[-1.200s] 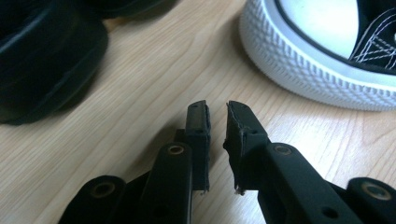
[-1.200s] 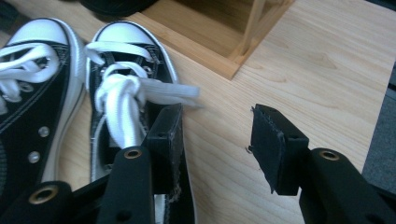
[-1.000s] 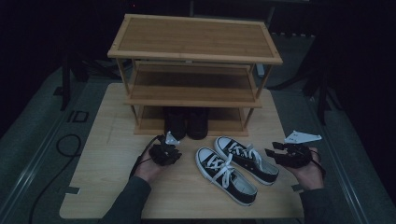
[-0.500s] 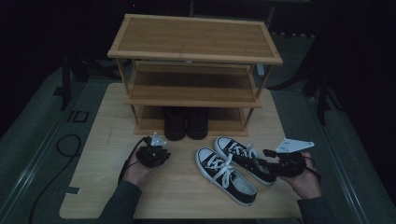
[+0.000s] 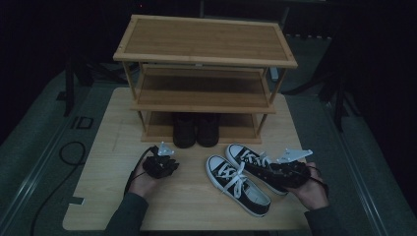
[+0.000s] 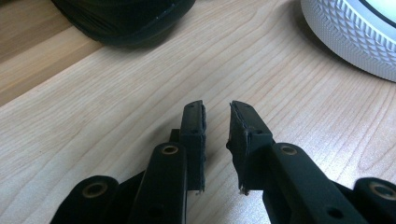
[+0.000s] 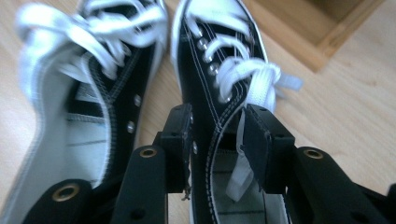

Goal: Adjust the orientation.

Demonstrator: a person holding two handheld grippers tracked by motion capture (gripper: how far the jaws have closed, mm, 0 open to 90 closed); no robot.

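Two black sneakers with white laces lie on the wooden table, the left sneaker (image 5: 238,184) (image 7: 88,93) beside the right sneaker (image 5: 253,164) (image 7: 210,56). My right gripper (image 5: 275,172) (image 7: 218,109) is at the right sneaker's heel. Its jaws straddle that shoe's side wall, one pad outside and one inside the opening. They have just been closing, and a gap still shows at the inner pad. My left gripper (image 5: 164,164) (image 6: 217,105) hovers low over bare wood, jaws narrowly apart with nothing between them. A white sneaker toe (image 6: 355,32) lies ahead of it to the right.
A three-tier bamboo shoe rack (image 5: 204,42) stands at the back of the table (image 5: 108,147). A pair of dark boots (image 5: 196,130) (image 6: 126,18) sits under its lowest shelf. A cable (image 5: 69,152) loops on the floor to the left.
My right hand has moved left and nearer, bringing its gripper onto the right sneaker's heel. My left hand slid a little left and toward the near edge.
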